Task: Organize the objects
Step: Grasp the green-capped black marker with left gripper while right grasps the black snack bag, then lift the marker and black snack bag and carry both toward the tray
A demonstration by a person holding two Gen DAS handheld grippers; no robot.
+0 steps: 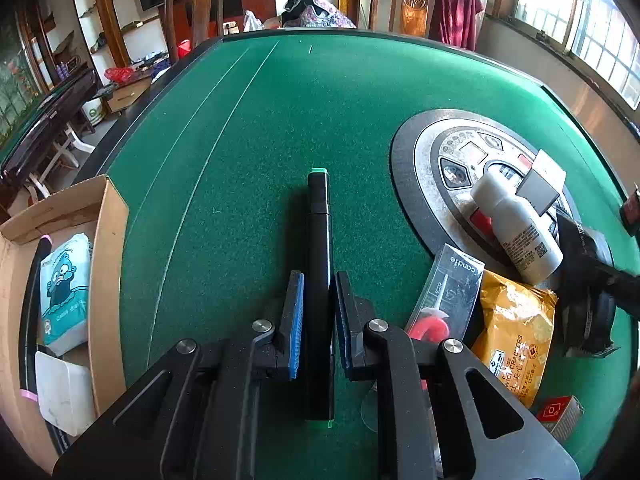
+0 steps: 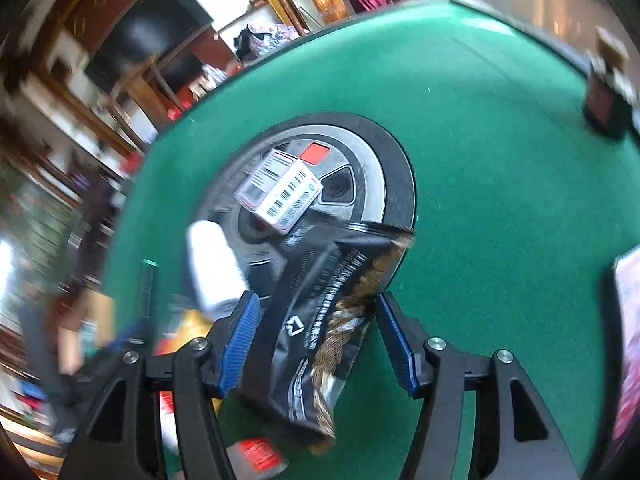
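In the left wrist view a black marker with green ends (image 1: 319,276) lies on the green felt table (image 1: 280,120), running between my left gripper's (image 1: 319,280) blue-padded jaws, which stand narrowly apart around it. A cardboard box (image 1: 108,240) at the left holds a tissue pack (image 1: 66,284) and a white item. In the blurred right wrist view my right gripper (image 2: 314,312) is open around a black snack packet (image 2: 320,320), which lies between the jaws.
A round metal centre panel (image 1: 432,160) (image 2: 376,168) carries a white bottle (image 1: 516,228) (image 2: 214,268) and a barcoded box (image 2: 280,190). Nearby lie a candle pack (image 1: 452,288), a yellow cracker bag (image 1: 512,332) and a small red box (image 1: 558,414). A dark box (image 2: 604,100) stands far right.
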